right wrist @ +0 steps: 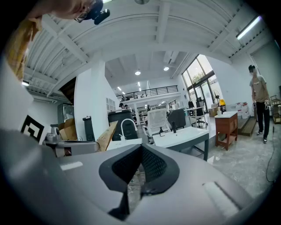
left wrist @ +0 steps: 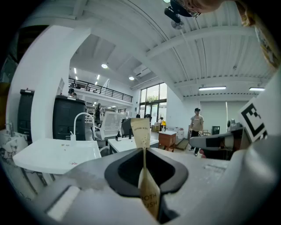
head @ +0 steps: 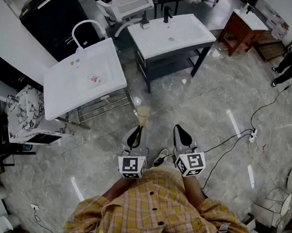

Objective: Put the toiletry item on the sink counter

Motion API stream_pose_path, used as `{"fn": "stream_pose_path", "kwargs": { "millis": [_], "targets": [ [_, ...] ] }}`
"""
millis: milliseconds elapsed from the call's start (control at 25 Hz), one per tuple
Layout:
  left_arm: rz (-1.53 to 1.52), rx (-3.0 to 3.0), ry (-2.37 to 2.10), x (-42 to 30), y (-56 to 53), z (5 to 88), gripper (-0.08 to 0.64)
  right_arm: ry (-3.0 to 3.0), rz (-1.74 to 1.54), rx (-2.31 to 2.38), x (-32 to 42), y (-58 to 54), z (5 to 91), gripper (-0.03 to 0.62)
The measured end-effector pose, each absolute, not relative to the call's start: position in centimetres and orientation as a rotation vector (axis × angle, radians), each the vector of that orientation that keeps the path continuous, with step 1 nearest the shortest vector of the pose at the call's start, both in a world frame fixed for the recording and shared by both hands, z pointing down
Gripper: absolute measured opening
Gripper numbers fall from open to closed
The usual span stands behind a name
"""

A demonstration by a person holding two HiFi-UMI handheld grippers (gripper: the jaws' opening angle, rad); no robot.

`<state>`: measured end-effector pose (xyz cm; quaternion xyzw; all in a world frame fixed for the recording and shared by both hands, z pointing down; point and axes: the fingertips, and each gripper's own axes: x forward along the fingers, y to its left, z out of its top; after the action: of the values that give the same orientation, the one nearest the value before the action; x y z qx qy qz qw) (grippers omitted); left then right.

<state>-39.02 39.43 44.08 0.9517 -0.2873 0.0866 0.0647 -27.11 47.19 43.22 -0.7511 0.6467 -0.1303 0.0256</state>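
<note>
Low in the head view, a person in a yellow plaid shirt [head: 148, 213] holds both tools side by side over the grey marbled floor [head: 209, 99], each pointing toward the top of the frame. The left gripper [head: 135, 136] is clamped on the toiletry packet [head: 143, 114], a thin, flat, kraft-brown packet. Its free end sticks out past the jaw tips toward the top of the frame. In the left gripper view the two jaws press on the packet's faces, and it stands edge-on and upright between them, with its top rising above the tips [left wrist: 141, 130]. The right gripper [head: 181, 135] is empty. Its own view shows the jaw tips meeting with nothing between them [right wrist: 141, 148], and the brown packet shows at that frame's left. The packet is in the air, well apart from the white sink counter [head: 64, 89], which sits in the upper left of the head view. That counter has a white arched faucet [head: 86, 29] at its far edge and a small white and red object [head: 94, 78] lying on it. A second sink [head: 172, 34] on a dark frame stands at upper centre. A black-and-white marbled box [head: 26, 114] sits at the left edge, just beside the sink counter.
</note>
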Motion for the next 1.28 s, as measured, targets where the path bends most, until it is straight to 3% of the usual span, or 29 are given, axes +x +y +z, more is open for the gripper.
{"fn": "stream_pose_path", "kwargs": {
  "millis": [1280],
  "targets": [
    [0.268, 2.869, -0.899, -25.1, 37.1, 45.7, 0.025, 1.977, -0.482, -2.278, -12.5, 46.3, 45.6, 0.000]
  ]
}}
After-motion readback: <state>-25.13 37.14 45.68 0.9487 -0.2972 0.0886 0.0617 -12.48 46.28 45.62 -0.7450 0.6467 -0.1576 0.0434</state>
